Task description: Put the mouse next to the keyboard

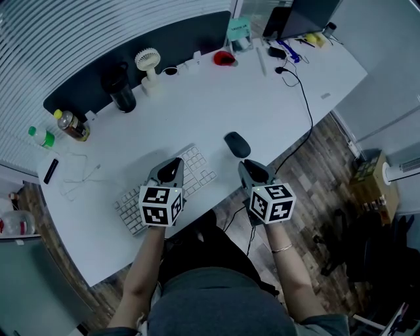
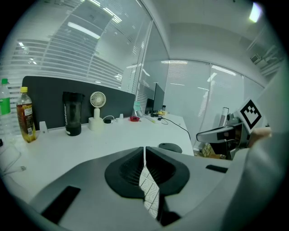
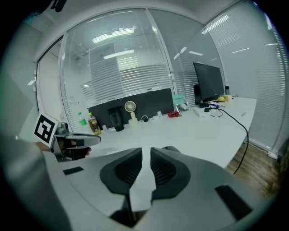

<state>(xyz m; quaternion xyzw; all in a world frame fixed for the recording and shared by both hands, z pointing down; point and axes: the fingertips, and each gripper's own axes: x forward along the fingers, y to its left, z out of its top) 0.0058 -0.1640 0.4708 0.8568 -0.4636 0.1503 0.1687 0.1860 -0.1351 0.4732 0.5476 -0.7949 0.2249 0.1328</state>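
Observation:
A dark mouse [image 1: 236, 144] lies on the white desk [image 1: 216, 105], to the right of the white keyboard [image 1: 199, 164] and a short gap from it. My left gripper [image 1: 176, 161] hovers over the keyboard's middle, its jaws shut with nothing held; keys show through the slit in the left gripper view [image 2: 144, 148]. My right gripper [image 1: 246, 164] sits just short of the mouse on its near side. Its jaws stand a narrow gap apart and empty [image 3: 146, 151]. The mouse [image 3: 170, 149] peeks over the right jaw, and from the left gripper view the mouse [image 2: 170, 147] lies ahead to the right.
At the desk's back stand a black tumbler [image 1: 122, 92], a white fan [image 1: 148, 65], a red object [image 1: 224, 58] and a monitor [image 1: 295, 16]. Two bottles [image 1: 71, 125] and a white cable [image 1: 79, 174] lie left. A black cable [image 1: 305, 98] runs off the right edge.

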